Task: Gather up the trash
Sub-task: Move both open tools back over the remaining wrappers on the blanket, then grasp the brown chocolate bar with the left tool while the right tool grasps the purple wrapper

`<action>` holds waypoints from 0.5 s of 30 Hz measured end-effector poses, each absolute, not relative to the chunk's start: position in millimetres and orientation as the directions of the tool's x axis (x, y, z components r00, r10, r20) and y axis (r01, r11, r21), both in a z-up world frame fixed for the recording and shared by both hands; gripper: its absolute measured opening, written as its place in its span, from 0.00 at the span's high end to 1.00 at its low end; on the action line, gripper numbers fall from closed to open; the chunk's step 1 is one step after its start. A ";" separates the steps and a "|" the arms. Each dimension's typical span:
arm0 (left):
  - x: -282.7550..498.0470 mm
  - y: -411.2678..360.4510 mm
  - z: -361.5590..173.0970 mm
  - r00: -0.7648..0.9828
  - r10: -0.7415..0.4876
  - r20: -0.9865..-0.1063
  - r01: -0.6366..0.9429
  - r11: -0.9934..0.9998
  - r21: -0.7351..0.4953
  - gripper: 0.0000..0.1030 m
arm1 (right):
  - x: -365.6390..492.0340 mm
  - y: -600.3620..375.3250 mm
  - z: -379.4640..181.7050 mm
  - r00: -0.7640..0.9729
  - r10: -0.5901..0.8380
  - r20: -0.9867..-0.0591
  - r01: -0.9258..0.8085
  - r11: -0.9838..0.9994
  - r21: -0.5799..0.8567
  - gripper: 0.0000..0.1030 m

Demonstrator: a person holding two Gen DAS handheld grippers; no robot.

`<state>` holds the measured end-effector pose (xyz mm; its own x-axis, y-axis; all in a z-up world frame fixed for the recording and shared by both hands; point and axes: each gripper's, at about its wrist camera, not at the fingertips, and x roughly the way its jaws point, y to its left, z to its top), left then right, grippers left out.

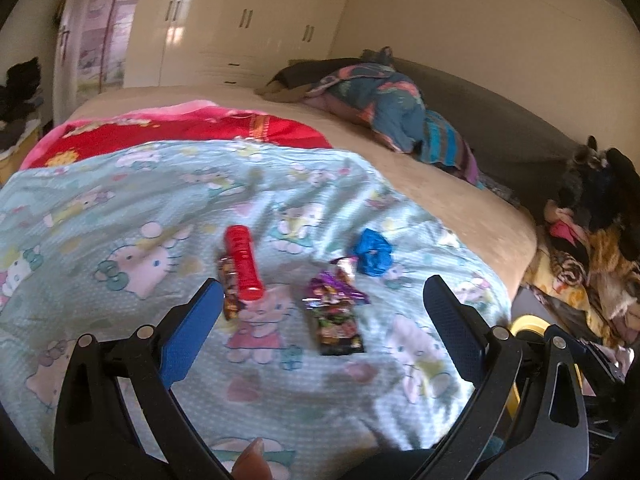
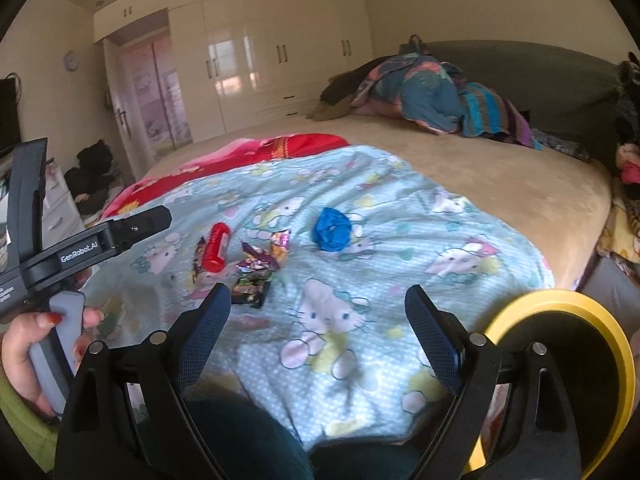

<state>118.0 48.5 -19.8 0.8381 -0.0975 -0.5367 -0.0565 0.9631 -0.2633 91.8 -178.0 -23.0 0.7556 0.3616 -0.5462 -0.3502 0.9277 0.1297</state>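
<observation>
Trash lies on a pale blue cartoon-cat blanket point(image 1: 120, 200): a red tube point(image 1: 244, 264) beside a dark wrapper point(image 1: 229, 288), a purple and black snack wrapper point(image 1: 336, 312), and a crumpled blue wrapper point(image 1: 373, 252). My left gripper point(image 1: 324, 292) hovers open just short of them, nothing between its blue pads. My right gripper point(image 2: 318, 300) also stands open and empty, further right, with the red tube point(image 2: 216, 250), foil wrappers point(image 2: 256, 276) and blue wrapper point(image 2: 332, 229) ahead to its left. In the right wrist view, a hand point(image 2: 24, 344) grips the left tool's handle.
A yellow-rimmed black bin point(image 2: 560, 360) stands at the bed's near right corner, also visible as the bin point(image 1: 528, 324) in the left wrist view. A red blanket point(image 1: 180, 128) lies behind the blue one. Heaped bedding point(image 1: 392, 108) sits at the headboard, clothes point(image 1: 592, 248) to the right.
</observation>
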 end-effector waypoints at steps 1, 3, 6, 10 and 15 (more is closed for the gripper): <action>119.1 52.3 -21.2 0.836 -0.091 -0.541 -0.066 0.962 -0.264 0.11 | 95.2 -173.7 -24.2 0.749 0.366 -0.552 -0.359 0.925 0.125 0.16; 122.0 61.0 -25.7 0.829 -0.076 -0.555 -0.090 0.960 -0.264 0.11 | 101.7 -165.5 -27.2 0.737 0.376 -0.562 -0.377 0.918 0.119 0.16; 124.5 71.0 -33.4 0.816 -0.063 -0.575 -0.119 0.954 -0.274 0.11 | 111.3 -151.9 -32.1 0.713 0.388 -0.584 -0.410 0.906 0.103 0.17; 126.5 80.4 -43.9 0.800 -0.056 -0.597 -0.143 0.949 -0.281 0.16 | 123.8 -136.3 -38.4 0.684 0.401 -0.609 -0.443 0.892 0.090 0.22; 130.5 89.1 -57.8 0.779 -0.064 -0.624 -0.164 0.940 -0.301 0.24 | 141.2 -121.0 -44.4 0.668 0.401 -0.627 -0.471 0.880 0.062 0.23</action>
<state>130.5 89.1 -57.8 0.7787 -0.0635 -0.6242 -0.1643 0.9395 -0.3005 141.2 -121.0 -44.4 0.6676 0.4012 -0.6272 -0.4710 0.8800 0.0616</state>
